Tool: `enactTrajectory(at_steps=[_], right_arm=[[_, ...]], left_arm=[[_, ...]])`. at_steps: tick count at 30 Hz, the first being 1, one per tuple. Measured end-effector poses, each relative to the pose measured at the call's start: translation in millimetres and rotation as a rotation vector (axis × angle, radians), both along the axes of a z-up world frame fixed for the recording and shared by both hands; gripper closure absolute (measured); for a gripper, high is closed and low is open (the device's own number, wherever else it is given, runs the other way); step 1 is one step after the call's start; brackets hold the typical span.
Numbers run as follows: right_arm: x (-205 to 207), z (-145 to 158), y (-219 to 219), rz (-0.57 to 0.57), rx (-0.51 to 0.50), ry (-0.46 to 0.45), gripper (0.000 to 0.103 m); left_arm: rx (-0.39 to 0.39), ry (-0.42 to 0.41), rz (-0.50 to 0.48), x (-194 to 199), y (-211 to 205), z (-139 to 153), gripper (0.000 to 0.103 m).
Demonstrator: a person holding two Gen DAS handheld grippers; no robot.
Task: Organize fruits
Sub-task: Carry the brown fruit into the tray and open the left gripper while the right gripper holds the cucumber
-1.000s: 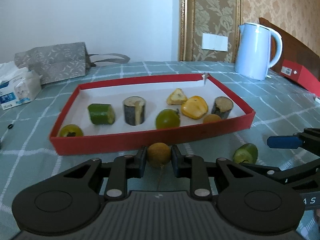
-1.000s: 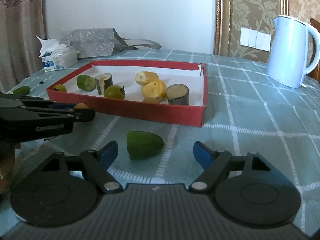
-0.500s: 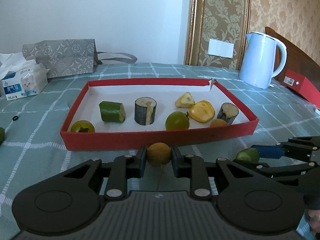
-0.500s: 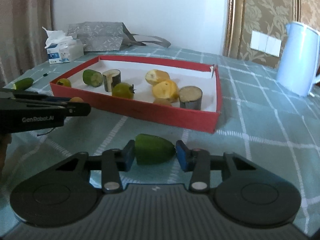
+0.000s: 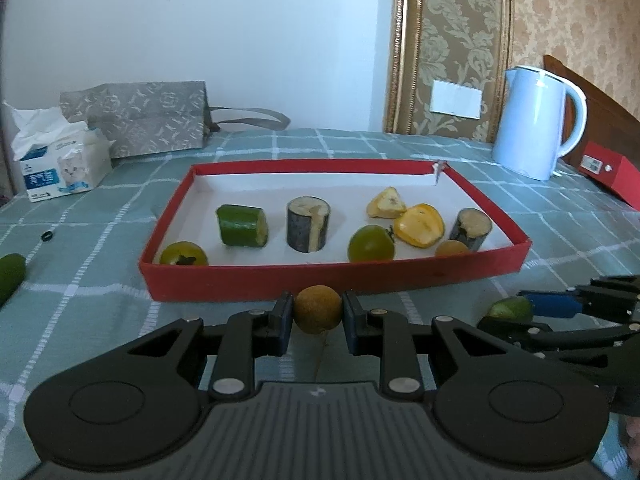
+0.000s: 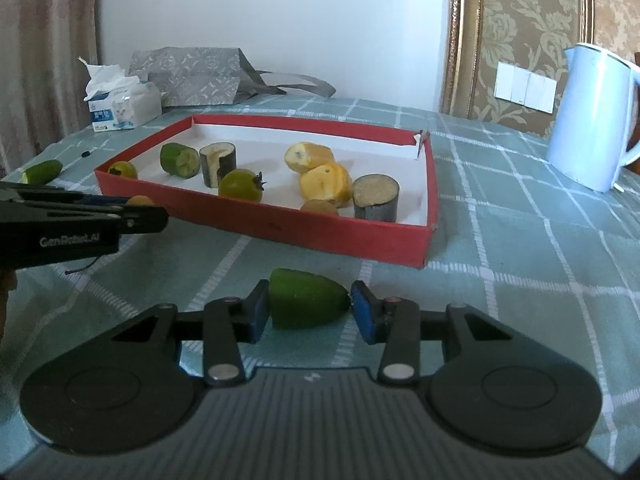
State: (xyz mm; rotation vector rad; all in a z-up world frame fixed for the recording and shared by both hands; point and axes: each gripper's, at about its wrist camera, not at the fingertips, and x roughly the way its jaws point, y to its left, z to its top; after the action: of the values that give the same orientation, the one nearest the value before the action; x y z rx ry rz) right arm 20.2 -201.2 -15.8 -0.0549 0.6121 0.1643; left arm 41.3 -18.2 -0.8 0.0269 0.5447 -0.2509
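Observation:
My left gripper is shut on a small round brown fruit, held just before the near wall of the red tray. My right gripper is shut on a green cucumber end piece, held above the tablecloth in front of the tray. The tray holds several pieces: a green cucumber chunk, two dark cut cylinders, green tomatoes and yellow pieces. The right gripper also shows in the left wrist view, and the left gripper in the right wrist view.
A white kettle stands at the back right beside a red box. A tissue pack and a grey bag are at the back left. A loose cucumber lies on the cloth at the left.
My right gripper closed on the green cucumber end piece and lifted it. Both grippers rose and pulled back a little; the left keeps the brown fruit.

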Motion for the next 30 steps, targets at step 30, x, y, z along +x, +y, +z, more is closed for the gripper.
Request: enactTrajectory(at_steps=[30], right_arm=[[-0.2, -2.4, 0.2, -0.002, -0.007, 0.009, 0.062]], left_arm=[[0.061, 0.032, 0.139, 89.0, 27.7, 20.3, 0.078]])
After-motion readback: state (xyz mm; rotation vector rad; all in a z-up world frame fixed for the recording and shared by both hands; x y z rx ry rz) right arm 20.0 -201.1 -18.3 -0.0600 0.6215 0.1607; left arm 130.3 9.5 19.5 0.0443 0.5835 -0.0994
